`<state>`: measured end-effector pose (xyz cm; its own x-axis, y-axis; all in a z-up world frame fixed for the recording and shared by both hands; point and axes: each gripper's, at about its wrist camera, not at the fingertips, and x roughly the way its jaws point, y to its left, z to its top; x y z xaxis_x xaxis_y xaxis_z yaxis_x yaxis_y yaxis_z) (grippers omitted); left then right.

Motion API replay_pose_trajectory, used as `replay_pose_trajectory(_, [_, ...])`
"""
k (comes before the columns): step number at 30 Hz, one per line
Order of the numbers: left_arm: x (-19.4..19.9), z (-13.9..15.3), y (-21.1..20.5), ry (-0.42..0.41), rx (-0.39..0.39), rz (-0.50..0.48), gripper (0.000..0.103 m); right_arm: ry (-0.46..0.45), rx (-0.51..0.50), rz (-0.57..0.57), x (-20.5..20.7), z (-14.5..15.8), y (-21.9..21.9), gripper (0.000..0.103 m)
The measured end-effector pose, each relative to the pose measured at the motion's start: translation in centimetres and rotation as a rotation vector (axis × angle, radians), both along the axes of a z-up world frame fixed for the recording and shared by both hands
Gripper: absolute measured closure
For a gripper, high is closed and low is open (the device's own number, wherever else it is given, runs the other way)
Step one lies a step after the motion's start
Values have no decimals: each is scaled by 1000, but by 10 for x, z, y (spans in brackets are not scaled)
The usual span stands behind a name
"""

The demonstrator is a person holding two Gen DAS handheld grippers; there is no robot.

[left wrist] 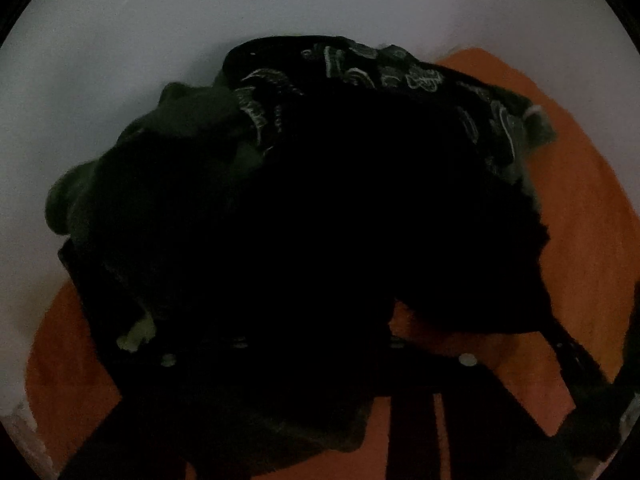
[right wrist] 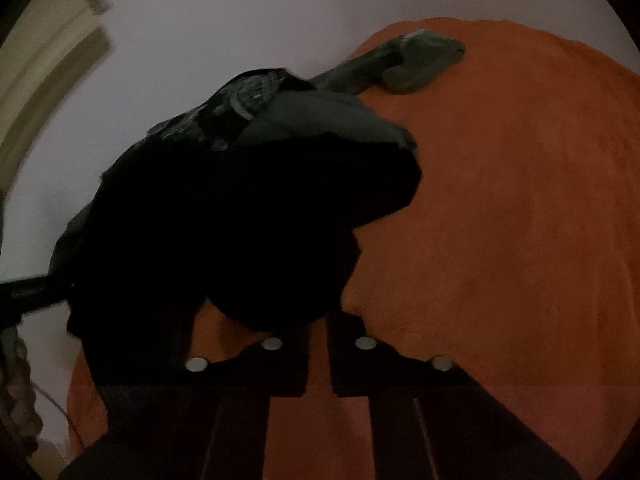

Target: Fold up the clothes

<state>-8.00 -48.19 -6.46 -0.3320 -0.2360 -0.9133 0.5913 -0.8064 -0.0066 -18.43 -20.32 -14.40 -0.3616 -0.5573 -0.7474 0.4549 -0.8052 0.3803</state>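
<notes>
- The dark grey-green garment with pale line drawings printed on a black panel (left wrist: pixel 360 92) is bunched in a heap on the orange fuzzy cloth surface (left wrist: pixel 576 216), straight ahead of both claws and filling most of the left wrist view.
- The left claw (left wrist: pixel 316 344) is sunk in the near edge of the heap; dark fabric covers its left finger (left wrist: pixel 132 364), and the picture is too dark to tell whether the jaws pinch the cloth.
- The right claw (right wrist: pixel 319 320) has its two black fingers brought together with only a thin slit between them, clenched; their tips sit at the lowest black fold of the garment (right wrist: pixel 240 216), but a grip on the fabric cannot be made out.
- A rolled grey-green sleeve end (right wrist: pixel 424 60) stretches away beyond the right claw, lying on the orange surface (right wrist: pixel 520 200).
- A pale wall (right wrist: pixel 224 12) stands behind the heap.
</notes>
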Motion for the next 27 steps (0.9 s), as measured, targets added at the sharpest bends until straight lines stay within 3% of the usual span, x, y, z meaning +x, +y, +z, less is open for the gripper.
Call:
replay_pose_trajectory(4, [-3, 0, -1, -6, 12, 51, 76, 40, 39, 13, 5, 4, -5, 100])
replay_pose_trajectory(6, [-4, 1, -5, -1, 34, 53, 75, 16, 18, -7, 7, 4, -2, 100])
replay_pose_trajectory(8, [-4, -2, -10, -8, 62, 68, 68, 8, 21, -9, 10, 5, 1, 100])
replay_pose_trajectory(10, [-7, -7, -16, -64, 75, 100, 51, 7, 30, 1, 15, 8, 0, 100])
replay_pose_trajectory(14, [-20, -10, -20, -104, 75, 107, 47, 11, 55, 25, 26, 13, 0, 100])
replay_pose_trajectory(16, [-32, -15, -17, -132, 64, 78, 33, 21, 75, 23, 30, 16, 1, 100])
replay_pose_trajectory(20, [-50, -25, -9, -212, -43, 24, 29, 49, 97, 1, 30, 24, 7, 103])
replay_pose_trajectory(21, [-53, -28, -7, -231, -75, 12, 34, 49, 96, 0, 30, 25, 9, 103])
replay_pose_trajectory(22, [-57, -30, -5, -248, -106, 1, 64, 47, 95, -4, 29, 26, 11, 103])
replay_pose_trajectory(23, [-56, -27, -4, -241, -131, 7, 78, 46, 94, -10, 29, 26, 15, 103])
replay_pose_trajectory(27, [-47, -12, -8, -164, -102, 25, 88, 17, 84, -8, 28, 24, 21, 103])
